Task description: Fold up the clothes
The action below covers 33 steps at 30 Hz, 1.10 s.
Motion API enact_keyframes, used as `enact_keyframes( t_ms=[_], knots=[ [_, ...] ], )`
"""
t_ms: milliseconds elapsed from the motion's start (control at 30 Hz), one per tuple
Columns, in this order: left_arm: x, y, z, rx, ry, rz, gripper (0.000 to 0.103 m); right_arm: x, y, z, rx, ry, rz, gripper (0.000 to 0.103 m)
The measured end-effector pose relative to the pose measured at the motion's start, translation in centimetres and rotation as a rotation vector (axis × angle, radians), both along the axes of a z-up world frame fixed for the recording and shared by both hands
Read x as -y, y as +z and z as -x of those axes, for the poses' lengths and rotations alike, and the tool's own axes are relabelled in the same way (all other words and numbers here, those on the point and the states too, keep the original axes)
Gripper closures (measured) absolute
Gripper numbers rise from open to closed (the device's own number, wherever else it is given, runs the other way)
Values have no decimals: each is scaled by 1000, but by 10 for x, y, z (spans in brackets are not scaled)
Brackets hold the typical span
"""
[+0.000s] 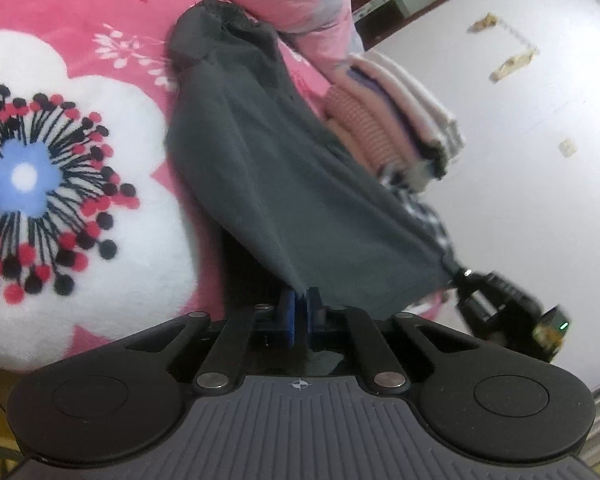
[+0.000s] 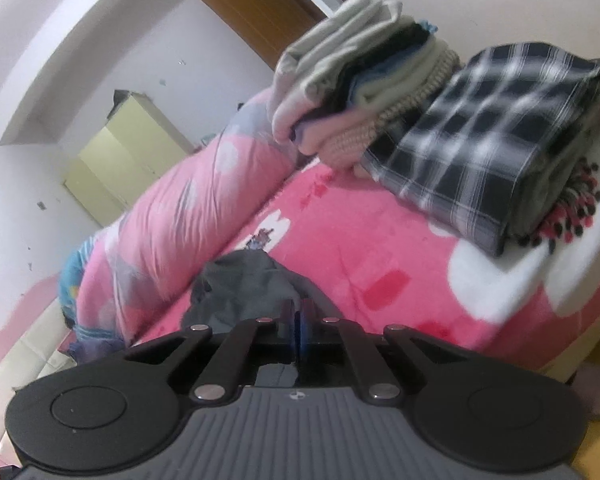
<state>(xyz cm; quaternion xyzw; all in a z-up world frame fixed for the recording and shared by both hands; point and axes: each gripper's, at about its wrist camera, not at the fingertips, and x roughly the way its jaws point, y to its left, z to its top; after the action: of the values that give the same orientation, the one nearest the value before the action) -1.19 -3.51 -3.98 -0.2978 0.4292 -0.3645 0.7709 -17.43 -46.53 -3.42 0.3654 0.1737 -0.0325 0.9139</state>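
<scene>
A dark grey garment (image 1: 260, 152) is stretched over the pink flowered bedspread (image 1: 60, 8). In the left wrist view my left gripper (image 1: 300, 300) is shut on its near corner, cloth pinched between the blue pads. My right gripper (image 1: 456, 272) shows at the right in that view, shut on the garment's other near corner and holding it lifted. In the right wrist view the right gripper (image 2: 299, 312) is shut on the grey garment (image 2: 244, 284), which bunches just ahead of the fingers.
A stack of folded clothes (image 2: 360, 76) and a folded black-and-white plaid piece (image 2: 500, 132) lie on the bedspread (image 2: 360, 248) ahead of the right gripper. A rolled pink quilt (image 2: 172, 208) lies along the far side. White walls and a wooden door (image 2: 260, 12) stand behind.
</scene>
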Motion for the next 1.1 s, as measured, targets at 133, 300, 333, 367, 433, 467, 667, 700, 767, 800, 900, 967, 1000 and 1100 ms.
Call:
enact_keyframes(
  t_ms=[133,300,333,367,433,467,667,700,767,800,900,967,1000,1100],
  knots=[
    [5,-18,-6,-67,-18,-32,100,13,-22,0,-71,-29,-39,101],
    [14,-43,-8,-125,-90,-161,84,30,-62,-6,-189,-66,-152,98],
    [13,-44,-7,-118,-93,-168,72,32,-63,-5,-195,-76,-159,97],
    [11,-42,-5,-104,-93,-169,69,32,-61,-4,-197,-83,-146,95],
    [6,-37,-5,-69,-83,-165,62,32,-57,-1,-200,-98,-120,90],
    [4,-34,-5,-53,-81,-167,60,32,-54,0,-202,-106,-103,90],
    [-7,-1,-2,105,-75,-213,56,15,-15,-4,-149,-104,90,89],
    [-7,5,-3,136,-67,-219,56,10,-7,-10,-138,-86,129,89],
    [-9,17,-9,196,-56,-222,56,-2,9,-25,-122,-36,195,89],
    [-8,23,-13,226,-51,-217,56,-10,17,-37,-114,-1,230,89],
    [7,35,-32,301,-58,-205,55,-35,43,-81,-87,120,323,88],
    [18,34,-46,330,-67,-231,55,-52,58,-115,-69,205,374,78],
    [24,32,-52,344,-72,-247,55,-61,65,-133,-61,252,396,75],
    [36,16,-70,342,-81,-315,55,-91,77,-197,-51,390,494,51]
  ],
)
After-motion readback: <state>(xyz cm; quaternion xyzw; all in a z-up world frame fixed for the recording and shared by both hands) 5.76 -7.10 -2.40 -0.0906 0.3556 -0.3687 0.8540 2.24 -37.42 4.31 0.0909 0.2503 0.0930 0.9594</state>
